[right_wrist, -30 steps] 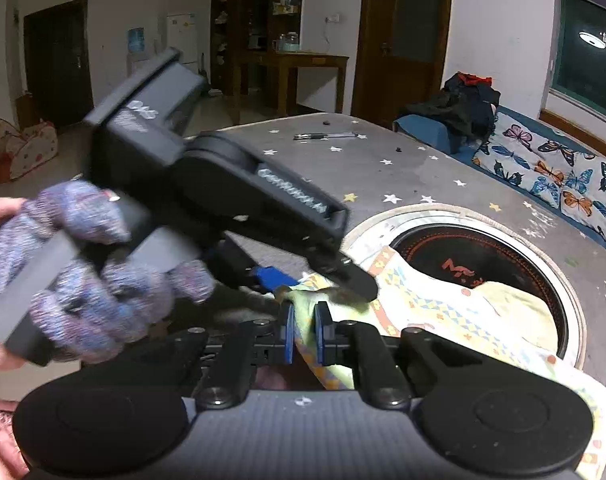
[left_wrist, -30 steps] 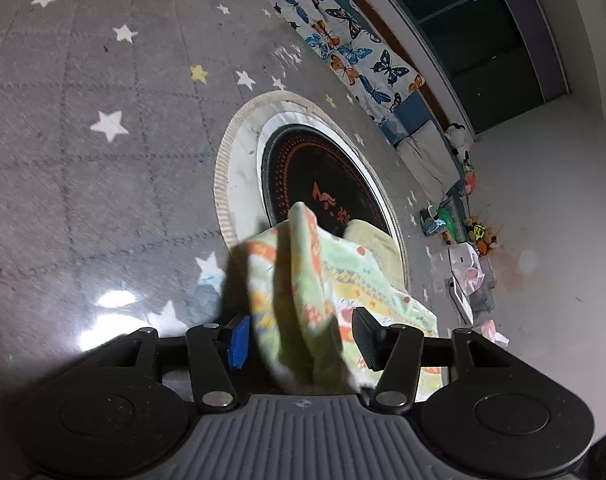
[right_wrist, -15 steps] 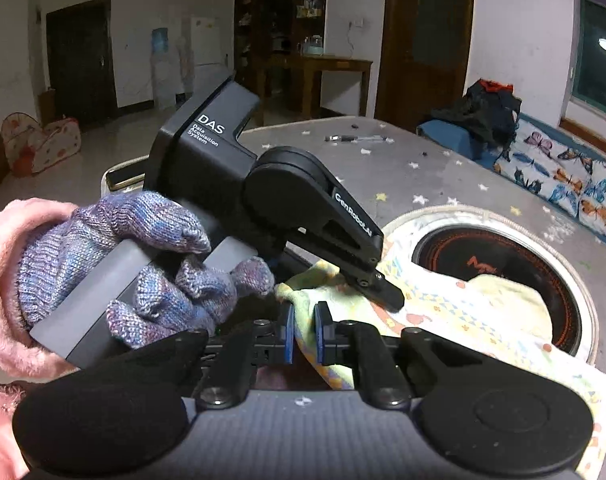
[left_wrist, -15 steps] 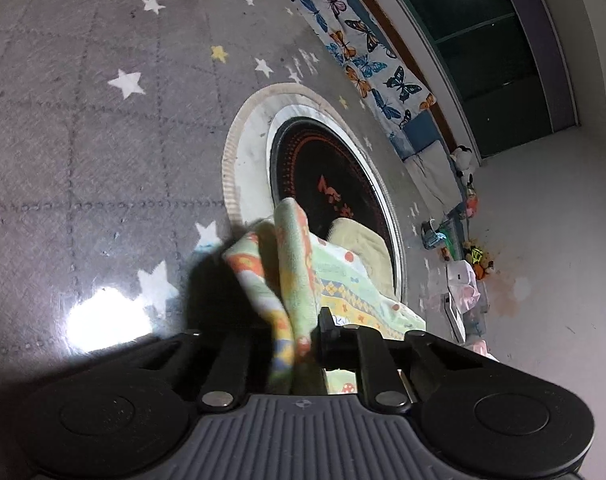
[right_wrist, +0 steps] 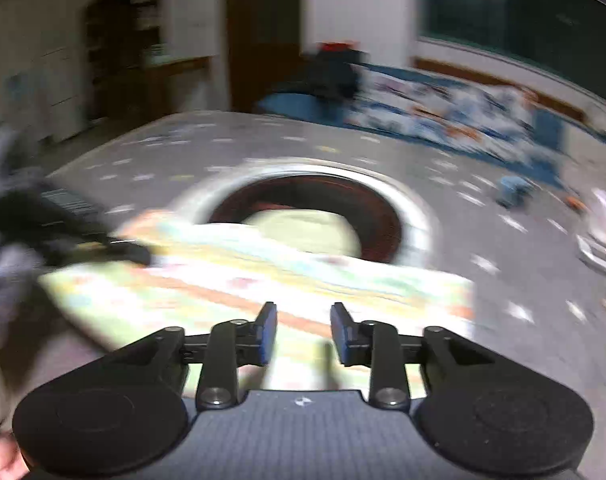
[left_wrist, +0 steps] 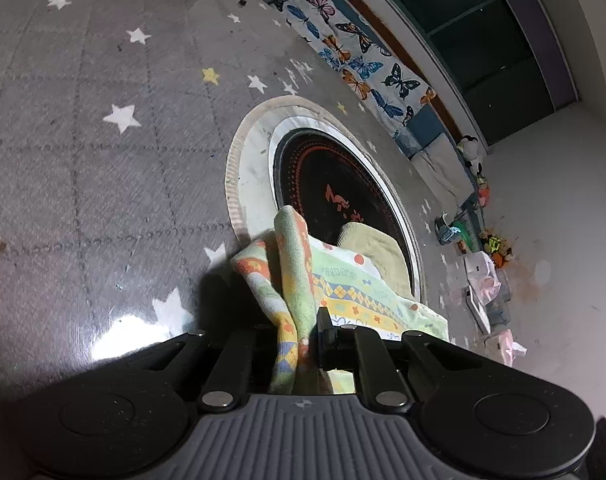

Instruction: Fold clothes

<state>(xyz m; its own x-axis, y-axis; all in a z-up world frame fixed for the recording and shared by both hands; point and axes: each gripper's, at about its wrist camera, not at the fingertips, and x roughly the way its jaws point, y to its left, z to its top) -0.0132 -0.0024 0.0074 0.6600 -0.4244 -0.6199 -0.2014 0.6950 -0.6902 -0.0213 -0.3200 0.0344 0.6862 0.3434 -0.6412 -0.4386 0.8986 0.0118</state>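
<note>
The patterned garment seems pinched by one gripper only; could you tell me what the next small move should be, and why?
Probably bring the open right gripper down onto the patterned garment near edge and pinch it: the left gripper is shut on a bunched corner, so the cloth cannot be spread or folded evenly.

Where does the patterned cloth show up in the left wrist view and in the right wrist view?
Left wrist view: the patterned cloth rises bottom centre, pinched in the left gripper.
Right wrist view: blurred, the patterned cloth spreads flat across the lower middle, beyond the open right gripper.
Shared landmark: the round black cooktop just behind the cloth.
</note>
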